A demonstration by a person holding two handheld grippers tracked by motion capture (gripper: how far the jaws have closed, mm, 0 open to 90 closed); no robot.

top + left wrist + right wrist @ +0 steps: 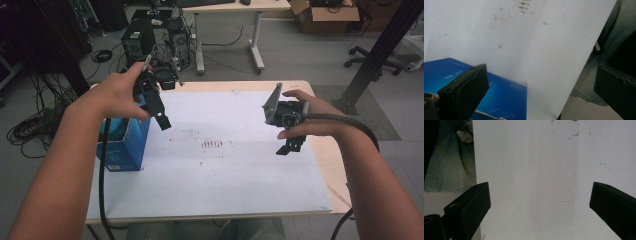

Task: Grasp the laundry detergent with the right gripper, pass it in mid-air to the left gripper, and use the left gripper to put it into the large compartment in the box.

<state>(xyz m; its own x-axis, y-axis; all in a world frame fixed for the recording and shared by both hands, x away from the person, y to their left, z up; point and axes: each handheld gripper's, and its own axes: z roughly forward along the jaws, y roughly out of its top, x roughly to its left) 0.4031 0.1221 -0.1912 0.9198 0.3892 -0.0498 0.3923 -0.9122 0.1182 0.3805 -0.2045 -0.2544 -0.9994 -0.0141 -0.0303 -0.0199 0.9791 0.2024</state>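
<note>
A person's left hand holds my left gripper (pixel 161 119) in the air over the table's left side, tilted down above a blue box (pixel 127 145). In the left gripper view its jaws stand wide apart with nothing between them (pixel 541 95), and the blue box (pixel 506 95) lies below the left jaw. Held over the table's right side, my right gripper (pixel 291 146) points down at the white sheet (pixel 225 170). The right gripper view shows that gripper (pixel 539 212) open and empty above the white sheet (pixel 536 170).
Small brown stains (pixel 212 144) mark the middle of the sheet. Behind the table, computer towers (pixel 139 40) and cables (pixel 30 130) sit on the floor, with a desk (pixel 235 7) and a cardboard box (pixel 325 17) farther back. A black post (pixel 380 50) rises at right.
</note>
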